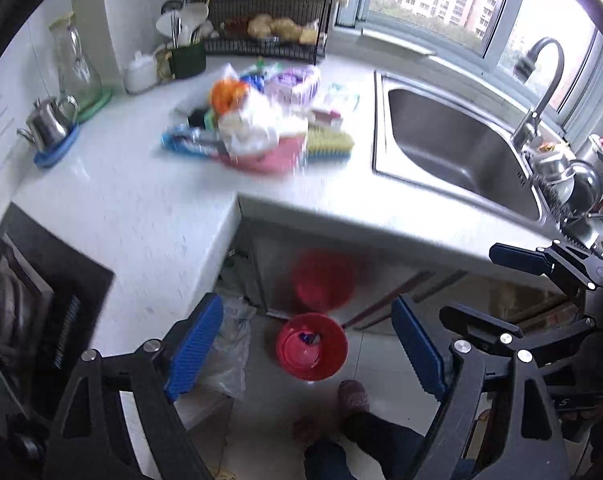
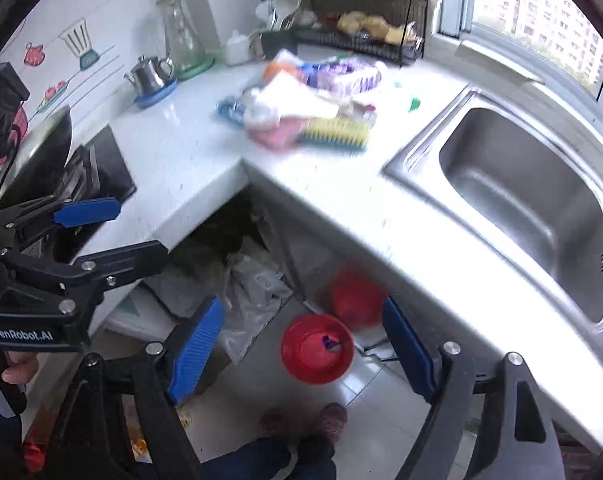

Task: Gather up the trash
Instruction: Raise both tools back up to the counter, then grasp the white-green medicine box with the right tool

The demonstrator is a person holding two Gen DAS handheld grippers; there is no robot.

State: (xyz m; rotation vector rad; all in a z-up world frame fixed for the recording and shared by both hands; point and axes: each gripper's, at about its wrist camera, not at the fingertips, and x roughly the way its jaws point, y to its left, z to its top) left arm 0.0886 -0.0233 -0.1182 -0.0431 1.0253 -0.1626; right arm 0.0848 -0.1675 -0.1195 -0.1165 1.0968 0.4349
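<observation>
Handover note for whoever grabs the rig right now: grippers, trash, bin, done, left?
Left gripper: open, empty, held above the floor in front of the counter.
Right gripper: open, empty, beside it.
Trash pile: heaped on the counter left of the sink, blurred; a scrub brush lies against it.
Red bin: on the floor below the counter edge, one small item inside.
Done: little, if anything.
Left: clear the pile into the bin.
</observation>
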